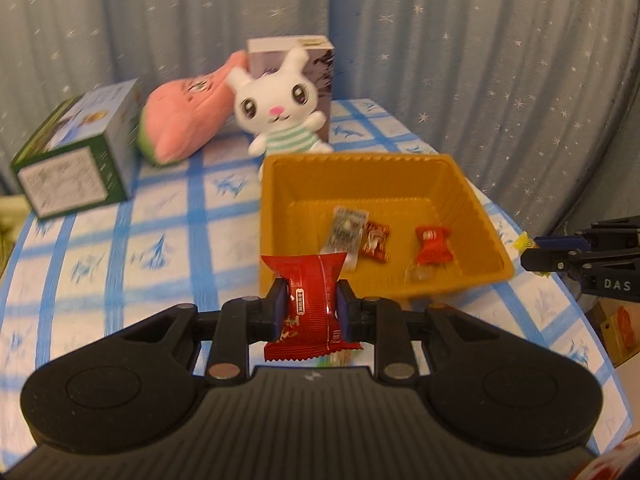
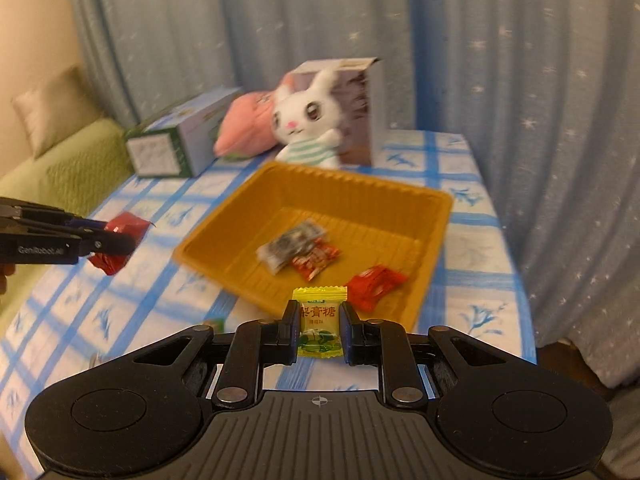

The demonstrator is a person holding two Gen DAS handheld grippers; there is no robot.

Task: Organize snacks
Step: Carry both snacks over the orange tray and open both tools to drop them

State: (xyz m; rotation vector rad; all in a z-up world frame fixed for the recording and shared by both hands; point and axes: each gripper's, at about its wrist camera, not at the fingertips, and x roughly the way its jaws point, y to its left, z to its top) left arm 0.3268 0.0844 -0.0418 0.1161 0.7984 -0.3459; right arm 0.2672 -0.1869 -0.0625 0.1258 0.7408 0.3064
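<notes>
each wrist camera looks forward and down along its fingers; both share the orange tray [image 1: 476,208] [image 2: 224,224], mid-frame.

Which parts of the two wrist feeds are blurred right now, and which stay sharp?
Left wrist view: the red snack packet in the left gripper is sharp; the plush rabbit, boxes and yellow tray are smeared. Right wrist view: the yellow candy in the right gripper is crisp; the tray's snacks and rabbit blur. Both bend at the fisheye edges.

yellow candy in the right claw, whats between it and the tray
Nothing: in the right wrist view the yellow candy hangs just short of the orange tray, over bare tablecloth.
</notes>
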